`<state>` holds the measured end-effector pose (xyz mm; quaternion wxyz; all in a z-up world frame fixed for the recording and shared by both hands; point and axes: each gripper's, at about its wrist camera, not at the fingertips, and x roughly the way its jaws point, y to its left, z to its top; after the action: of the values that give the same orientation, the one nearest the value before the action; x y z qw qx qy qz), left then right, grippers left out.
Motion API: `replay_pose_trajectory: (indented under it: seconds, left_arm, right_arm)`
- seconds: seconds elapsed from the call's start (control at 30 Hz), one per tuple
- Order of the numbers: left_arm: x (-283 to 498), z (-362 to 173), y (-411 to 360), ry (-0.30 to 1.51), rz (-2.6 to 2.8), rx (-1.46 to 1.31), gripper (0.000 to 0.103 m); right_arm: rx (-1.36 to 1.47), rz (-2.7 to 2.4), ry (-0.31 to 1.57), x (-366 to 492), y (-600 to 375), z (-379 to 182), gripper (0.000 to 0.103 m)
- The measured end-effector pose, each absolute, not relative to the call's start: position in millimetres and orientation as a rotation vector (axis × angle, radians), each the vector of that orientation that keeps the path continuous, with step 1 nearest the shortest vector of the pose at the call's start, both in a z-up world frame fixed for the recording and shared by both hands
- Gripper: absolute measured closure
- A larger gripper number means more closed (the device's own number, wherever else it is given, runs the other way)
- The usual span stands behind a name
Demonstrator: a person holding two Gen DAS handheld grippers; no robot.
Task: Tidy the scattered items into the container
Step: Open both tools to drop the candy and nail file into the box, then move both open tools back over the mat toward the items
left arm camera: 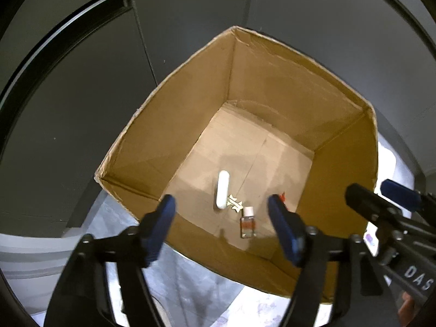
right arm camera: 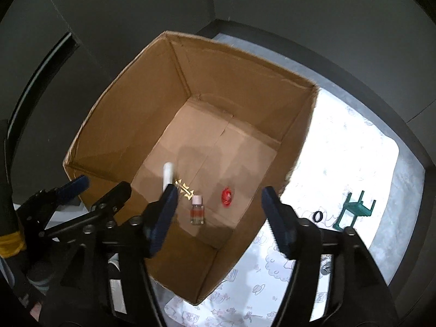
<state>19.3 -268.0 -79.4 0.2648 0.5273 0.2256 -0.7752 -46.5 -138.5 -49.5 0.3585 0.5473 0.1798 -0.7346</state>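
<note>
An open cardboard box (left arm camera: 346,169) (right arm camera: 114,125) stands on a patterned white cloth. On its floor lie a white tube (left arm camera: 222,193) (right arm camera: 166,174), a gold star clip (left arm camera: 235,203) (right arm camera: 184,189), a small clear bottle with a white cap (left arm camera: 247,223) (right arm camera: 197,209) and a red round item (right arm camera: 226,196), mostly hidden behind a finger in the left wrist view. My left gripper (left arm camera: 222,226) is open and empty above the box's near wall. My right gripper (right arm camera: 218,215) is open and empty above the box. Each gripper also shows at the edge of the other's view.
On the cloth (right arm camera: 354,152) right of the box lie a green toy chair (right arm camera: 355,211) on its side and a small black ring (right arm camera: 317,216). Dark walls stand behind the box. The cloth ends at a dark edge on the right.
</note>
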Motion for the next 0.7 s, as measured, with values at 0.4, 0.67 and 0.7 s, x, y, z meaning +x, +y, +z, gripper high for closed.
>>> replay_pose_trajectory:
  seconds: [0.4,0.67,0.7]
  left_arm:
    - [18.7,-62.2,-257.9,0.603,-2.162,1.398,0.001]
    - [22.0,-55.2,-249.5,0.605,-2.184,1.391,0.001]
    - [23.5,-54.3,-249.0,0.61,-2.182,1.389,0.001]
  right_arm:
    - [1.373,-1.96,0.374,-49.6,-120.9,-28.3,0.0]
    - [1.353,-1.972,0.385,-44.4,-107.0,-16.3,0.0]
    - [1.349,-1.976,0.387,-43.9,-104.2,-14.6,0.0]
